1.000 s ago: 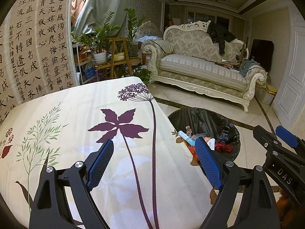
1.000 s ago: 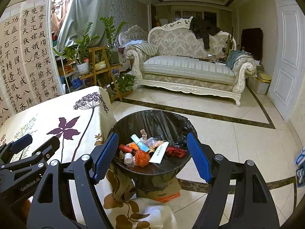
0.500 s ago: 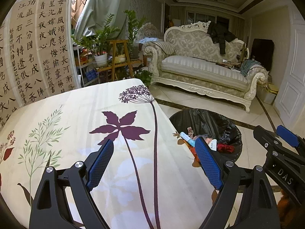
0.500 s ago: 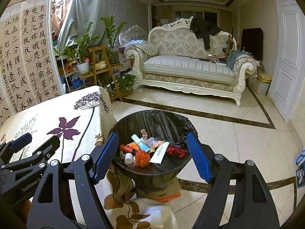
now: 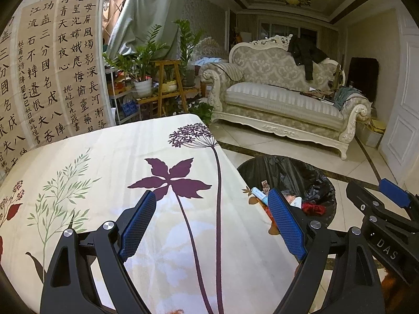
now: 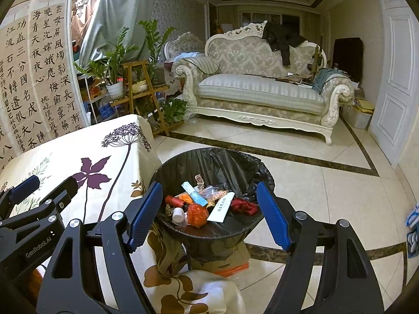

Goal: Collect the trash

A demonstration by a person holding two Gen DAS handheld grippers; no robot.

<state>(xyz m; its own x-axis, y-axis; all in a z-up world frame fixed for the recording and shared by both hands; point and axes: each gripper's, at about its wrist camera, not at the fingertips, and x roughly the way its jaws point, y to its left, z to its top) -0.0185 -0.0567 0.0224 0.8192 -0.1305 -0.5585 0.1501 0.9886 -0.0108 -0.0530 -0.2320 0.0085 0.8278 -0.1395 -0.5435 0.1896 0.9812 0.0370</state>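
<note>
Beside the bench [image 5: 110,157], the trash bin [image 6: 217,162] holds the trash [image 6: 199,204]; above it the right hand-held gripper [image 6: 209,214] is spread, empty. The left hand-held gripper [image 5: 212,222], beside the bin over the bench, is likewise spread and empty.

The table [image 5: 110,157] is covered by a cream cloth [image 5: 183,248] printed with purple flowers and green sprigs; the cloth hangs over the table edge toward the floor [image 6: 327,183]. The cloth surface in view carries no loose items. The floor is pale tile with a dark inlaid border. Standing on the floor: a bin [image 6: 217,162] lined with a black bag, just beside the table edge; a sofa [image 6: 262,91]; a wooden plant stand [image 6: 141,89] near the table's far corner.
</note>
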